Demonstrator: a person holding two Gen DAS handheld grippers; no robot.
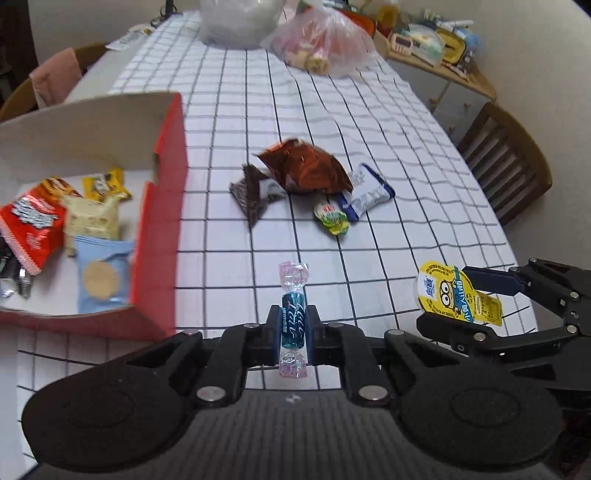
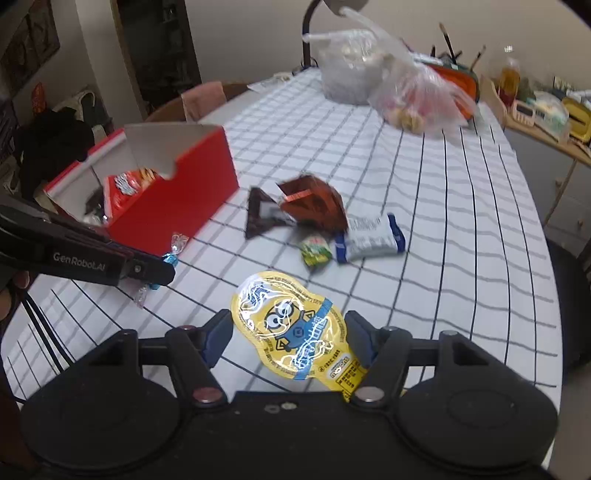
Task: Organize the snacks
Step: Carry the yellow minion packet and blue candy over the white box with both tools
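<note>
My left gripper [image 1: 293, 326] is shut on a blue twist-wrapped candy [image 1: 293, 321], held above the checked tablecloth right of the red box [image 1: 162, 236]. My right gripper [image 2: 288, 338] is shut on a yellow Minion jelly cup [image 2: 291, 328]; the cup also shows in the left wrist view [image 1: 456, 295]. The red box [image 2: 177, 199] holds several snack packets. Loose on the table lie a brown foil bag [image 1: 306, 168], a dark triangular packet [image 1: 253, 192], a blue-white packet [image 1: 367, 192] and a green-yellow jelly cup [image 1: 332, 218].
A white bag [image 1: 240, 22] and a clear plastic bag of food [image 1: 325, 40] sit at the table's far end. A wooden chair [image 1: 509, 162] stands at the right edge, another with a pink cloth [image 1: 55, 77] at the far left. A cluttered shelf [image 1: 436, 40] stands beyond.
</note>
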